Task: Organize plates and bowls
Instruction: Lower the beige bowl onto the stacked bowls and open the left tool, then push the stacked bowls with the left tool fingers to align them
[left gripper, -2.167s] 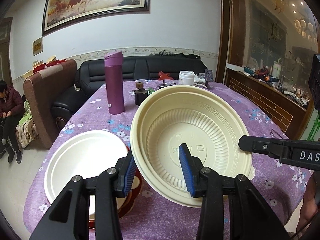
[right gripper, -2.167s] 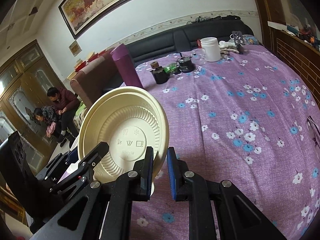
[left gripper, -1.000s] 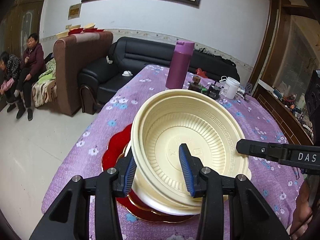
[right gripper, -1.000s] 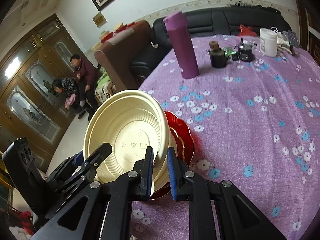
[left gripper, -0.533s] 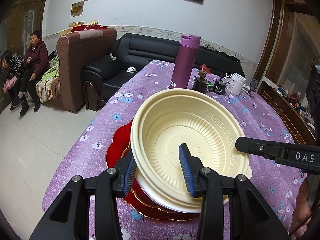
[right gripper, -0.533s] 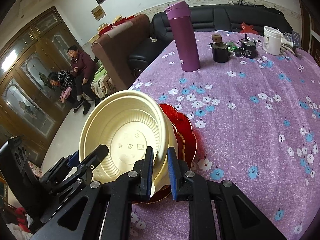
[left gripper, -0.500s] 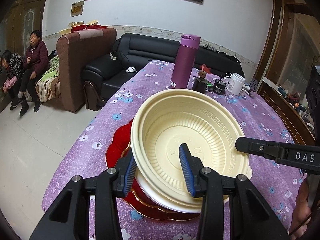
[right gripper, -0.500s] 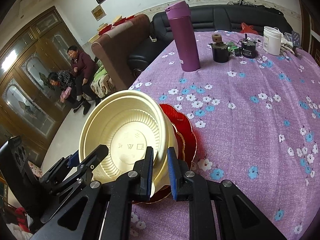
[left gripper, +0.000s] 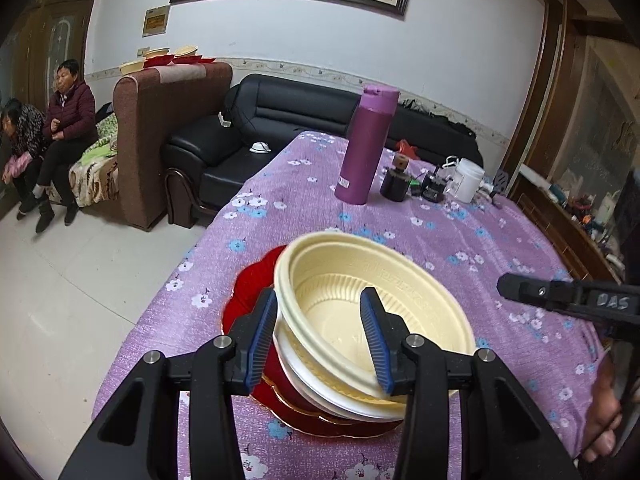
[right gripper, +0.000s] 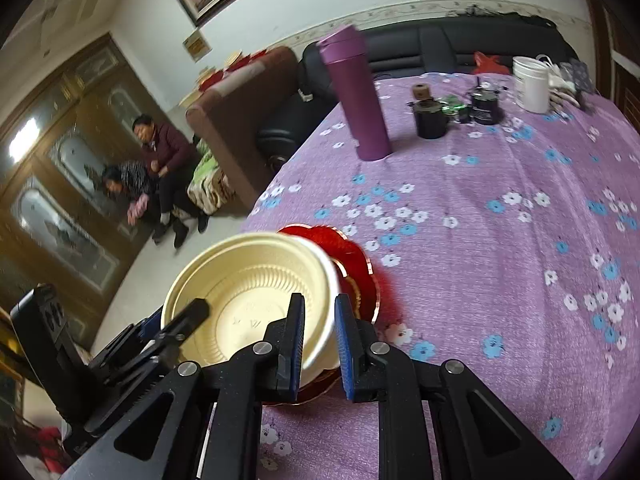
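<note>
A cream plastic bowl point(left gripper: 380, 304) sits nested in a white bowl point(left gripper: 320, 392), and both rest on a red plate point(left gripper: 252, 292) near the table's left edge. My left gripper point(left gripper: 318, 338) is open, with the bowl's near rim between its blue pads point(left gripper: 260, 340), apart from them. My right gripper point(right gripper: 318, 340) is open a little and straddles the right rim of the cream bowl point(right gripper: 248, 280). The red plate point(right gripper: 352, 256) shows behind it. The left gripper's black body point(right gripper: 132, 352) is at the lower left.
On the purple flowered tablecloth point(left gripper: 460, 240) stand a purple flask point(left gripper: 368, 148), small dark jars point(left gripper: 396, 180) and a white tub point(left gripper: 466, 180) at the far end. The table's edge drops to the floor on the left. Sofas and two seated people point(left gripper: 52, 120) are beyond.
The cream bowl came down from a tilt and now lies nested level in the white bowl. Both grippers have opened off its rim.
</note>
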Motion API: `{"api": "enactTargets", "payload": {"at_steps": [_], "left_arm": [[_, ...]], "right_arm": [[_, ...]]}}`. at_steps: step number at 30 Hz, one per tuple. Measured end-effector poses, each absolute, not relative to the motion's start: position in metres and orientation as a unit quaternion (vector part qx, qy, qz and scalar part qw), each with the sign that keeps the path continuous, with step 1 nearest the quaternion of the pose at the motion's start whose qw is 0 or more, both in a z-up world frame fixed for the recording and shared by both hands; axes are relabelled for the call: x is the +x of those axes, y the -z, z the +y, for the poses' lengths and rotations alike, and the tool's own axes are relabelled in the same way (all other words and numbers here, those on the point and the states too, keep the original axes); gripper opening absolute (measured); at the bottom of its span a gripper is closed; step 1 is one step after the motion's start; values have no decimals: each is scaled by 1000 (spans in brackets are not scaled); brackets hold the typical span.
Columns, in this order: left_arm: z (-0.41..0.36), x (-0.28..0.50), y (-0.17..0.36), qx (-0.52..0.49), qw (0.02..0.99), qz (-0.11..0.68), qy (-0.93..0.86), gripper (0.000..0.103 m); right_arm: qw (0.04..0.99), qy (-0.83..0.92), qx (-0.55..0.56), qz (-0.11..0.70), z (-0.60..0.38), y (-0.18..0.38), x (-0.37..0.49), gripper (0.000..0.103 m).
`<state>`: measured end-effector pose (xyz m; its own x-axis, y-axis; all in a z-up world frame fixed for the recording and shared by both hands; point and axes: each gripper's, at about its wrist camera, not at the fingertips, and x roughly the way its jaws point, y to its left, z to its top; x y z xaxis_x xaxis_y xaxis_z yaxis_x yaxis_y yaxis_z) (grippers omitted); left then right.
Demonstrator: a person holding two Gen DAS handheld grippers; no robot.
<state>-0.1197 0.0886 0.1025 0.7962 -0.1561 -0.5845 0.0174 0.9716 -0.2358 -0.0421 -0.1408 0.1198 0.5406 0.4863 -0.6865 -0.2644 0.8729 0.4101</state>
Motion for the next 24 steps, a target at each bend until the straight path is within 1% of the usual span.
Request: {"api": "enactTargets", "payload": {"at_steps": [6,15,18,20,24], "left_arm": [[119,-119,-99,-147,932,326,51,43],[156,-122,-93,-195,922,330,55,43],[154,-124,-94,-191,923,327,68,43],[149,-124,-96,-188,923,325,78,46],[147,-128,-102,-175,928,319,81,46]], "right_arm": [[858,-198,166,444,-167,-98,-36,17],[841,-197,172,473,-169,-66,-33,17],[838,-198,172,478,-167,-62,-33,17],[837,-198,172,479,-166,-60,-33,17],[836,-199,173,480,-166,-59,-33,17]]}}
